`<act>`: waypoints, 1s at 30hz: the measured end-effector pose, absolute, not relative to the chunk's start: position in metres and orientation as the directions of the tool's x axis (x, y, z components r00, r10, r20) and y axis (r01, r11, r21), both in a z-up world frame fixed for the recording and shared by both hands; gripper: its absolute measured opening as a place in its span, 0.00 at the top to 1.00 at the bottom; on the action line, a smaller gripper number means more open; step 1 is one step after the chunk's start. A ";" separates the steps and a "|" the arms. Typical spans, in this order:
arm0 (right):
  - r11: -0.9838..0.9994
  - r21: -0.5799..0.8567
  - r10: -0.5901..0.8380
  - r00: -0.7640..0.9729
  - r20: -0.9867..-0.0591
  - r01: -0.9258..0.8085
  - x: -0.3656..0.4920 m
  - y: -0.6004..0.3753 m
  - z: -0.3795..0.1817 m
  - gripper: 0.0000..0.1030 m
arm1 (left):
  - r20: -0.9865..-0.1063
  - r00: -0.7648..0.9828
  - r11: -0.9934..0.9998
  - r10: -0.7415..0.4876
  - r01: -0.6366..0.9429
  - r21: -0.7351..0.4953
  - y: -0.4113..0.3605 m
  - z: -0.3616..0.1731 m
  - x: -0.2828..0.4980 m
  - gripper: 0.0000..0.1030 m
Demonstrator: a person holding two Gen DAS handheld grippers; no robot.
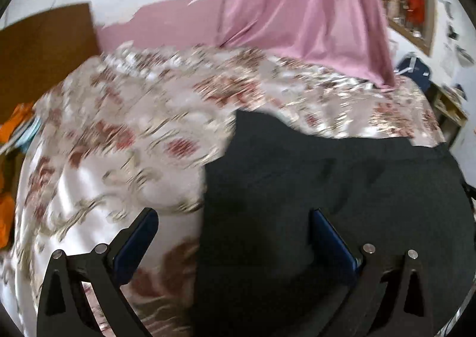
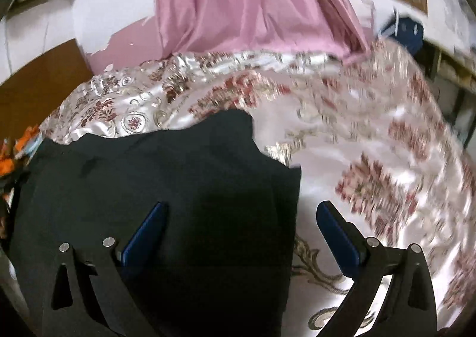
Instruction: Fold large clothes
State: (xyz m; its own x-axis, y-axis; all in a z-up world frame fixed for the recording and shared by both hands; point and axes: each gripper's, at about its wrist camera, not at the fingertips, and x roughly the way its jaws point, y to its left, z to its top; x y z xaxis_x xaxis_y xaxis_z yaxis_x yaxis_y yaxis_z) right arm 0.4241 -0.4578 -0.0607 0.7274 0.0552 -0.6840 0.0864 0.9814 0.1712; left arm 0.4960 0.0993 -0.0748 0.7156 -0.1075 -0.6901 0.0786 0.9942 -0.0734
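A large black garment [image 1: 327, 182] lies spread flat on a bed with a shiny floral cover [image 1: 119, 134]. My left gripper [image 1: 235, 215] stands wide open above the garment's left edge, its left finger over the cover and its right finger over the black cloth, nothing between the pads. In the right wrist view the same black garment [image 2: 166, 176] fills the lower left. My right gripper [image 2: 241, 209] is wide open over the garment's right edge, with its left finger above the cloth and its right finger above the floral cover [image 2: 372, 164]. Both views are blurred by motion.
A pink curtain [image 1: 303, 9] hangs behind the bed down onto the cover. A brown wooden board [image 1: 44, 54] stands at the far left. Orange items [image 1: 17, 122] lie beside the bed on the left. Shelves and a blue object [image 1: 413, 69] stand at the right wall.
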 end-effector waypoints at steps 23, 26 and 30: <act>0.884 0.462 0.356 0.542 -0.761 0.069 0.392 -0.437 -0.107 0.21 | -0.846 0.446 0.949 -0.294 0.243 -0.201 0.078 -0.092 0.467 0.52; 0.877 0.470 0.343 0.554 -0.758 0.100 0.386 -0.434 -0.094 0.50 | -0.850 0.467 0.964 -0.245 0.209 -0.164 0.069 -0.073 0.460 0.75; 0.913 0.404 0.293 0.591 -0.752 0.060 0.379 -0.422 -0.053 0.78 | -0.821 0.552 0.979 -0.145 0.199 -0.039 0.048 -0.036 0.441 0.87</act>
State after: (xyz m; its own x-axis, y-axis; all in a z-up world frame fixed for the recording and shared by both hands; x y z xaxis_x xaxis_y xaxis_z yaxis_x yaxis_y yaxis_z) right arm 0.3790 -0.4216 -0.0535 0.5908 0.2934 -0.7515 0.0600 0.9130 0.4036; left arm 0.4407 0.0481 -0.0365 0.5518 -0.1454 -0.8212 0.1995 0.9791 -0.0393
